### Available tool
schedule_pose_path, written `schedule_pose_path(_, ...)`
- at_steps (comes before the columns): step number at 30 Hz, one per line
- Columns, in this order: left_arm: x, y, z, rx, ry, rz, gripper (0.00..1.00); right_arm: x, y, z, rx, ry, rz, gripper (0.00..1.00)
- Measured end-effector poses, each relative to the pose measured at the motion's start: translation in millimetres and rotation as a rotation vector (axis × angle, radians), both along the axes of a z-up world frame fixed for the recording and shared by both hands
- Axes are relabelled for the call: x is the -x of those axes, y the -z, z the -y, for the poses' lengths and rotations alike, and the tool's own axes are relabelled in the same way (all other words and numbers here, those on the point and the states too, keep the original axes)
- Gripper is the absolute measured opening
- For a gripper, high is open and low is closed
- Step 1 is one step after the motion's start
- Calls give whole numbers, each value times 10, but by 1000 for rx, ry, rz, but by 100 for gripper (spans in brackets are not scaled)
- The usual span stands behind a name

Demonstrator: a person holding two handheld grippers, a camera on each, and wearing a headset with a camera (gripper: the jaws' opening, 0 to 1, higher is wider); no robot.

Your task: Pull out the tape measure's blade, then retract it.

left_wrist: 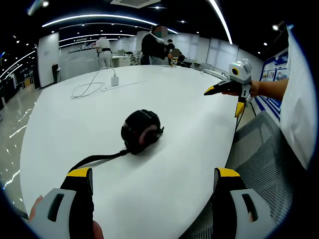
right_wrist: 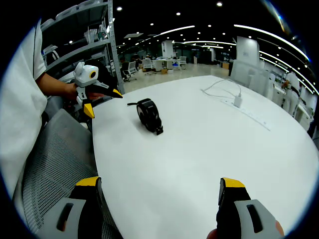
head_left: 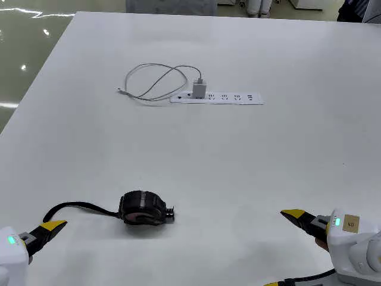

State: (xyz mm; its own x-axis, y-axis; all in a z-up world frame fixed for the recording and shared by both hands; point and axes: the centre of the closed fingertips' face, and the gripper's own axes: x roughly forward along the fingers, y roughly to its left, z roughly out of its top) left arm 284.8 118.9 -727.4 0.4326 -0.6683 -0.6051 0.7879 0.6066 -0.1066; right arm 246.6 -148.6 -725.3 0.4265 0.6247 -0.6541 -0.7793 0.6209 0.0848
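I see tape measure [head_left: 143, 208] near-left on white table [head_left: 250, 161]. Black case, reddish side panel, black strap [head_left: 71, 207] trailing left. Long axis left-right, blade tip pointing right. Label too blurred to read. Left gripper [left_wrist: 153, 174] jaws spread wide, empty. Right gripper [right_wrist: 159, 181] likewise, well apart to right.

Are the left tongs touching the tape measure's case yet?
Apart. The left gripper view shows bare white table between the open left tongs and the round black tape measure case; the head view shows that gap too.
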Motion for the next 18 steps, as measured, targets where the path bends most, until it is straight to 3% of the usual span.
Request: schedule_pose_path(18, 10, 20, 23, -4, 14, -12, 99, -36, 4, 37, 12, 12, 17, 99)
